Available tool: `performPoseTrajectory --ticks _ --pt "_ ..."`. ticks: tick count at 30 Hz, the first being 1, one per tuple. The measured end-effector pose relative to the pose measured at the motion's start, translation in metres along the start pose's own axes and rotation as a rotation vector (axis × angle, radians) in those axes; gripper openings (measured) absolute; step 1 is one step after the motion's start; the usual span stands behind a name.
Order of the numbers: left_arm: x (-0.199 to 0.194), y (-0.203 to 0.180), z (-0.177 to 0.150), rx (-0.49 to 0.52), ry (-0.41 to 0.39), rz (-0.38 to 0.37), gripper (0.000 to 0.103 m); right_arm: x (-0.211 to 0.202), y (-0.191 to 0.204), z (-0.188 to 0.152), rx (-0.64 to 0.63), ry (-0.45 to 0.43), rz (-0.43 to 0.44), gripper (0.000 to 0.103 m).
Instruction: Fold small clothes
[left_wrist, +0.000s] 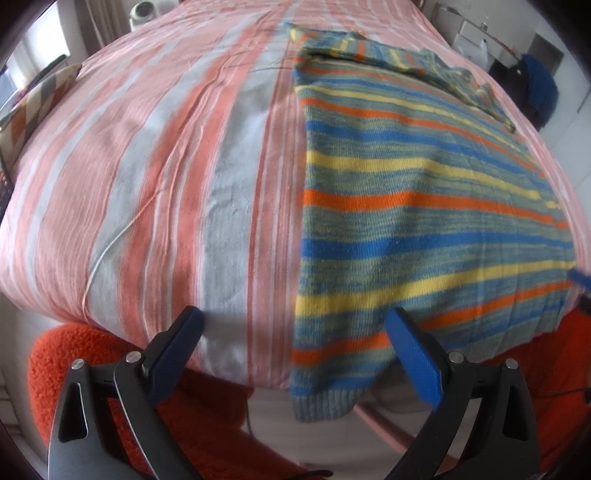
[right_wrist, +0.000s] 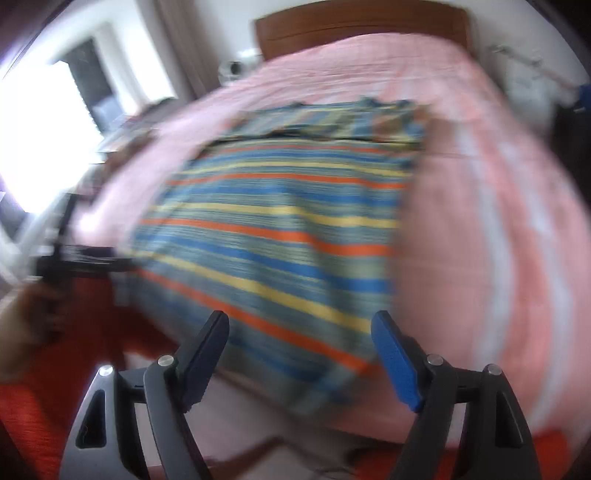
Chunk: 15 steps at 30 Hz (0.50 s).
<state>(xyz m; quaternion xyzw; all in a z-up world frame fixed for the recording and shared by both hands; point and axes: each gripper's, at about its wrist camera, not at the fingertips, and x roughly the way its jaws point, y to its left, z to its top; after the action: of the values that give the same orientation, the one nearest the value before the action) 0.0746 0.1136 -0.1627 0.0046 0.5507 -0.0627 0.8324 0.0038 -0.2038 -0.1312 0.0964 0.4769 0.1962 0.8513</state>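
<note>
A small knit sweater (left_wrist: 417, 206) with blue, yellow, orange and grey-green stripes lies flat on the bed, its ribbed hem hanging over the near edge. A sleeve is folded across its far end. My left gripper (left_wrist: 295, 317) is open and empty at the bed's near edge, over the sweater's left hem corner. In the blurred right wrist view the sweater (right_wrist: 280, 229) fills the middle. My right gripper (right_wrist: 300, 321) is open and empty just above the sweater's near hem.
The bed has a pink, white and grey striped sheet (left_wrist: 159, 158) and a wooden headboard (right_wrist: 362, 26). An orange fleece sleeve (left_wrist: 88, 369) shows below the left gripper. The other gripper and a hand (right_wrist: 33, 314) show at the left of the right wrist view.
</note>
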Motion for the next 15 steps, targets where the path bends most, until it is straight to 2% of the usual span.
performPoseTrajectory --ticks 2,3,4,5,7,8,11,13,15 --pt "-0.004 0.006 -0.004 -0.009 0.0 0.012 0.1 0.016 -0.017 -0.012 0.064 0.089 -0.063 0.076" --pt "-0.007 0.01 -0.007 -0.015 0.002 0.018 0.1 0.017 -0.028 -0.019 0.103 0.123 -0.117 0.066" --pt "-0.01 0.015 -0.01 -0.025 0.002 0.027 0.1 0.009 -0.042 -0.027 0.154 0.132 -0.144 0.046" --pt "-0.013 0.02 -0.012 -0.04 -0.001 0.033 0.1 0.001 -0.046 -0.03 0.175 0.132 -0.16 0.043" --pt "-0.021 0.029 -0.014 -0.067 -0.016 0.03 0.1 -0.021 -0.05 -0.036 0.174 0.117 -0.296 0.055" --pt "-0.024 0.032 -0.014 -0.072 -0.026 0.021 0.1 -0.031 -0.049 -0.039 0.16 0.096 -0.324 0.057" --pt "-0.022 0.031 -0.014 -0.043 -0.011 -0.027 0.1 -0.043 -0.048 -0.043 0.159 0.071 -0.271 0.059" --pt "-0.011 0.024 -0.015 -0.008 0.044 -0.051 0.099 -0.033 -0.049 -0.042 0.167 0.086 -0.206 0.059" --pt "-0.001 0.016 -0.017 0.033 0.094 -0.045 0.089 -0.02 -0.047 -0.042 0.182 0.099 -0.133 0.059"
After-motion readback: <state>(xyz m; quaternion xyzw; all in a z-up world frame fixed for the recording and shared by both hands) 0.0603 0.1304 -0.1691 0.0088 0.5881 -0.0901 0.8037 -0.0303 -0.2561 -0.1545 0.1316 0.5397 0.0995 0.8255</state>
